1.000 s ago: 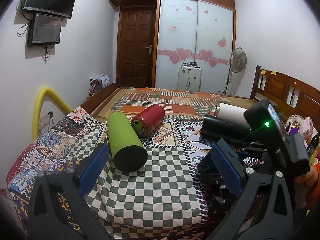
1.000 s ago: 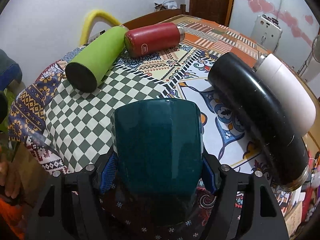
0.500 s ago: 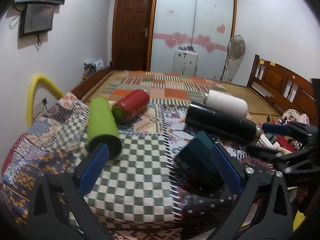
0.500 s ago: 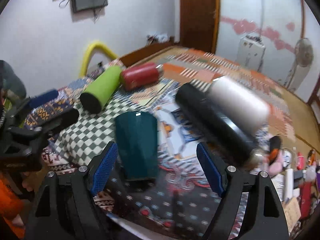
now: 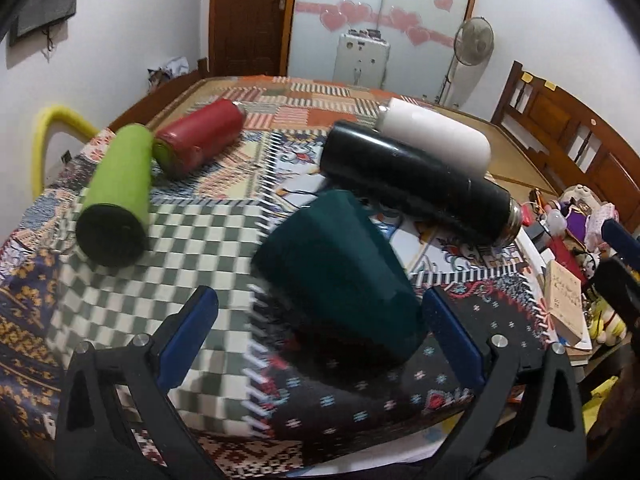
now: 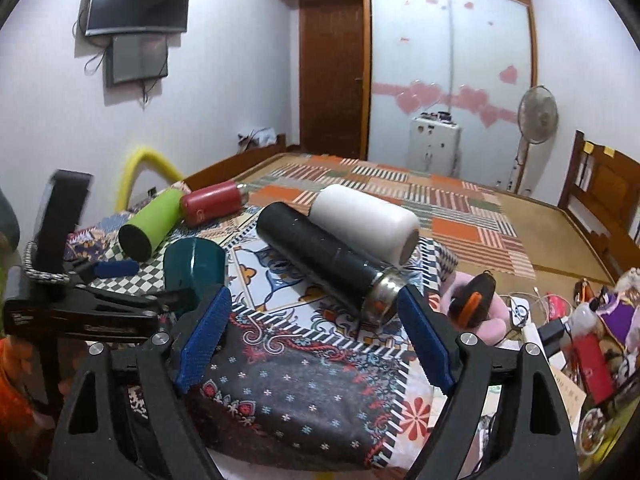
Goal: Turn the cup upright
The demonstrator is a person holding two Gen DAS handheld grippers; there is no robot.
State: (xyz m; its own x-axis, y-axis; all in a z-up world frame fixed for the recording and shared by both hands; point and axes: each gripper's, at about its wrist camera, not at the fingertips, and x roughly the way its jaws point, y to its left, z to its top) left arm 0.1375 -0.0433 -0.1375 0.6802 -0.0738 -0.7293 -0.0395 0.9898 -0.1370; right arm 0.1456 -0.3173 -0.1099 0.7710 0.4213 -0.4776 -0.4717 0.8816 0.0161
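A dark teal cup (image 5: 336, 272) lies on its side on the patterned cloth, closed base toward the far left. It also shows in the right wrist view (image 6: 195, 265). My left gripper (image 5: 320, 332) is open, its blue pads on either side of the cup's near end, not touching it. My right gripper (image 6: 314, 340) is open and empty, pulled back to the right of the cup. The left gripper's body (image 6: 80, 308) shows at the left of the right wrist view.
Several flasks lie on the cloth: green (image 5: 116, 192), red (image 5: 200, 140), black (image 5: 412, 184), white (image 5: 436, 144). Clutter of boxes and small items (image 5: 568, 264) crowds the table's right side. A yellow tube (image 5: 40, 148) arches at the left edge.
My right gripper opened, let go of the teal cup and drew back. My left gripper moved in so that its open pads flank the cup.
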